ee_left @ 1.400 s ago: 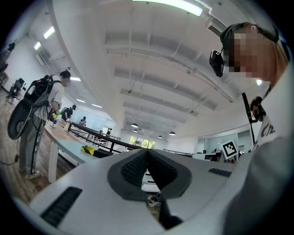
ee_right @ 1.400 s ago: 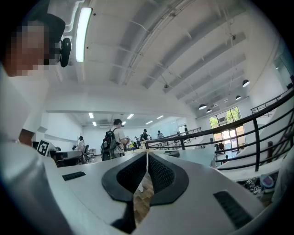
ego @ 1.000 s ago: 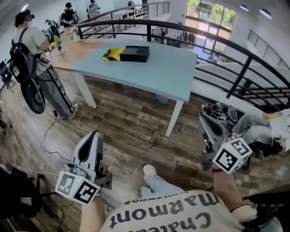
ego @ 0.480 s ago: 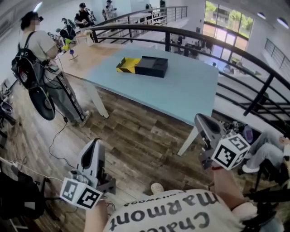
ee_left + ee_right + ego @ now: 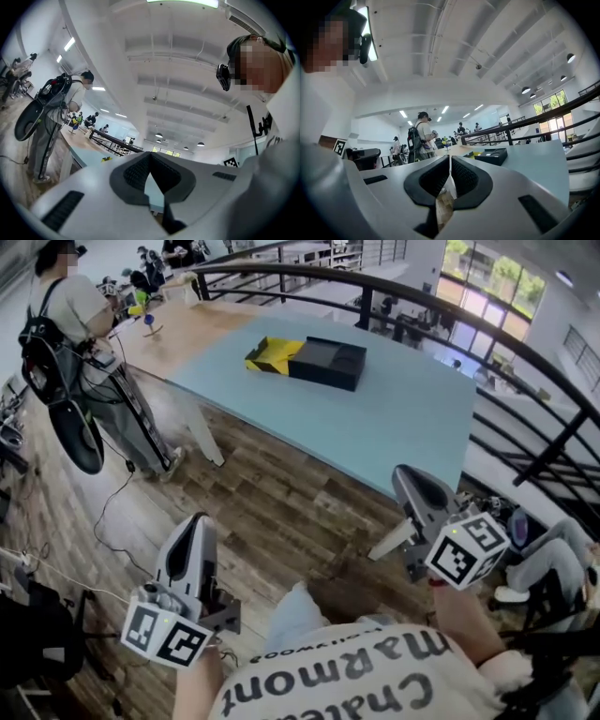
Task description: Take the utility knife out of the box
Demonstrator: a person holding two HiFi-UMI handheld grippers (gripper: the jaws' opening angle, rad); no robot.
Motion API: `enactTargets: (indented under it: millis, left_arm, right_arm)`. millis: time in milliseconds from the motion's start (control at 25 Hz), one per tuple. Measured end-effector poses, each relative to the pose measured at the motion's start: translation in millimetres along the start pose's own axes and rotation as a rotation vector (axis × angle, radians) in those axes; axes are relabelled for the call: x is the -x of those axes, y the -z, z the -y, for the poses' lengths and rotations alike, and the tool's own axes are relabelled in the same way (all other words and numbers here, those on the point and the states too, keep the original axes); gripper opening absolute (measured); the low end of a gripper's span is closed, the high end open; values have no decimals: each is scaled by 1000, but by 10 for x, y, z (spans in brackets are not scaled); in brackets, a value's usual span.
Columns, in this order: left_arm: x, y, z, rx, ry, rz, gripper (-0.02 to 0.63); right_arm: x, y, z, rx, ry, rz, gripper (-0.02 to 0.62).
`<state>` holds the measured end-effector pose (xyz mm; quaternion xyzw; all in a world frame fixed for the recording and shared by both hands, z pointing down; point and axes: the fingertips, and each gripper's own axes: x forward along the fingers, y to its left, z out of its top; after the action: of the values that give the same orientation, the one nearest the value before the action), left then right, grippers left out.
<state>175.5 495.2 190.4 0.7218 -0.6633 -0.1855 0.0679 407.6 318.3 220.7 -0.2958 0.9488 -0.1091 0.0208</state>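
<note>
A black box [image 5: 326, 362] with a yellow part [image 5: 274, 354] at its left end lies on the far half of the light blue table [image 5: 394, 427]. No utility knife shows in any view. My left gripper [image 5: 194, 524] is held over the wooden floor, well short of the table, its jaw tips touching and nothing between them [image 5: 150, 155]. At the table's near corner my right gripper [image 5: 412, 482] is shut and empty [image 5: 449, 157]. In the right gripper view the box [image 5: 491, 156] lies far ahead on the tabletop.
A person with a backpack [image 5: 66, 315] stands at the left by a wooden table [image 5: 178, 329]. A black railing [image 5: 525, 362] curves behind the blue table. Cables [image 5: 103, 512] trail on the floor. Someone sits at the far right [image 5: 553, 559].
Both grippers and the camera have come forward toward the blue table; the box and table now look larger and nearer. Both pairs of jaws have stayed shut.
</note>
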Motion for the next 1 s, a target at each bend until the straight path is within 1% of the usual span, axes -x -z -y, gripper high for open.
enactTargets:
  millis: [80,240,480,720,880,1000]
  left_arm:
    - [-54,-20,-110,-3,-1,-18,2]
    - [-178,-5,-429,1,-18,-45,2]
    - [-562,83,-1004,17,-8,-80,2]
    - [-1169,-1,-1658,24,39,-117,2]
    - [-1670,-162,-2104,32,69,-131,2]
    - [-2007,-232,-2364,34,105,-158,2]
  right_arm:
    - [-182,5,-5,-10,-3,-3,37]
    - [-540,65,72,-41,28,17,37]
    - [-1198,180,154,-67,58,7,37]
    - [-2114,122,190,-81,67,16,37]
    - [-2724,42,219,-96,78,20,37]
    - [-3142,-15,225,-104,89,19,37]
